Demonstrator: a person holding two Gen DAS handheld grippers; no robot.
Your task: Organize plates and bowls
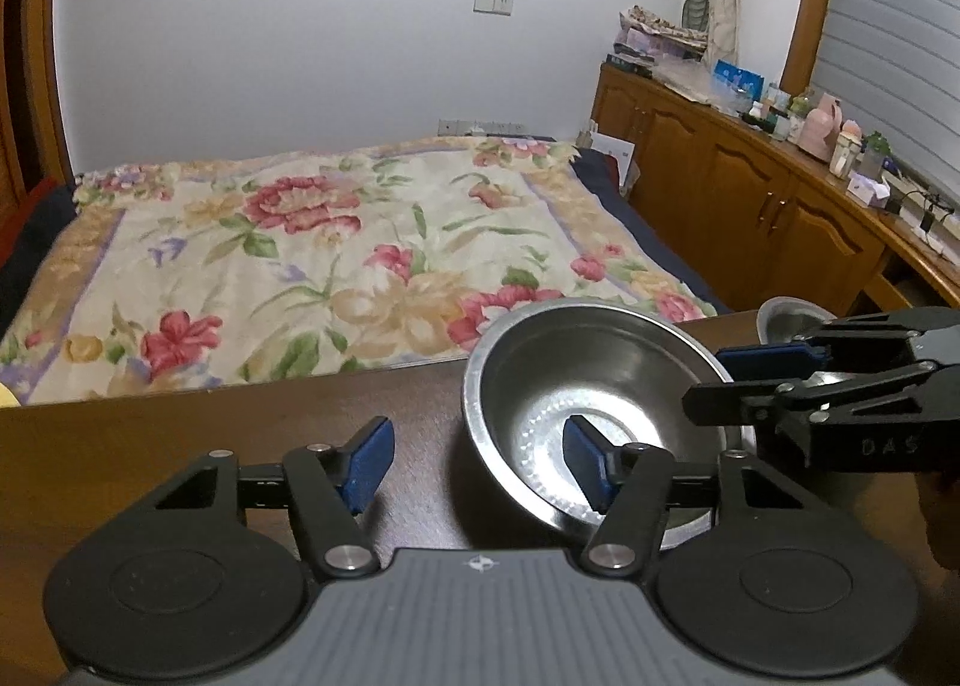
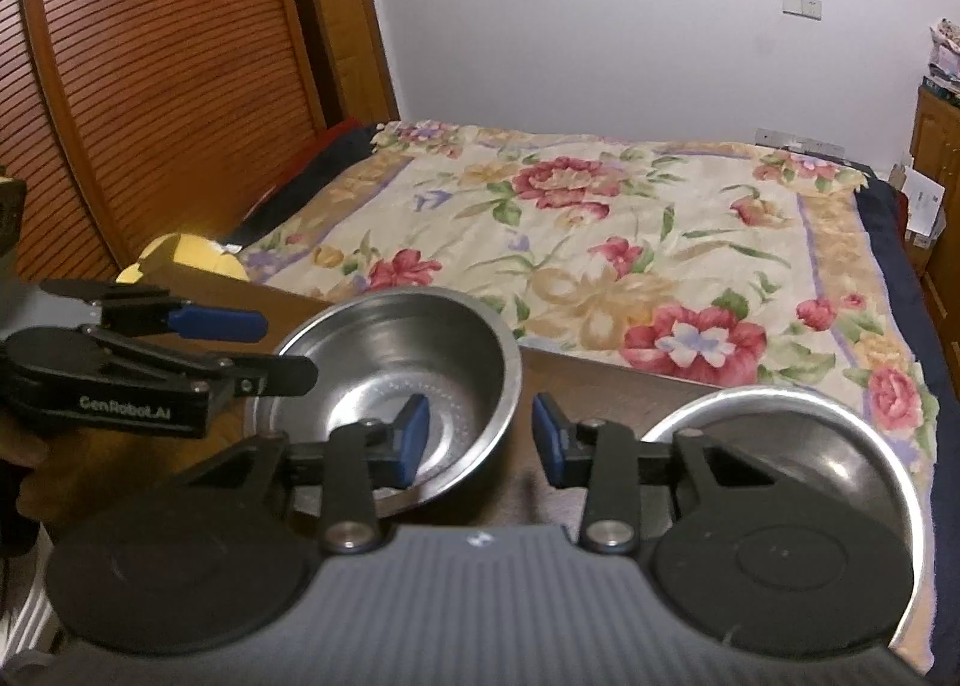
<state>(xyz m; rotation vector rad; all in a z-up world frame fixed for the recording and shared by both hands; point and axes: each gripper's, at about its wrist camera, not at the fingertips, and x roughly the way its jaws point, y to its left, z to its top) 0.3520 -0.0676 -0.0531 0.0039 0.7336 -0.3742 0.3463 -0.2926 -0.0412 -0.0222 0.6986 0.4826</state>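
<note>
The left gripper (image 1: 477, 461) hangs with jaws spread, its right finger inside the larger steel bowl (image 1: 591, 380). The right gripper (image 2: 480, 437), jaws parted and empty, straddles that bowl's rim, with a smaller steel bowl (image 2: 840, 446) just beside.

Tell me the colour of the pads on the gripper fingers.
Blue pads on black fingers, on both grippers; the right wrist view shows them best.

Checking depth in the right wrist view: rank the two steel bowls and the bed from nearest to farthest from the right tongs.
1. Left bowl, rim between the right tongs.
2. Right bowl, beside on the right.
3. Bed, beyond the table.
</note>
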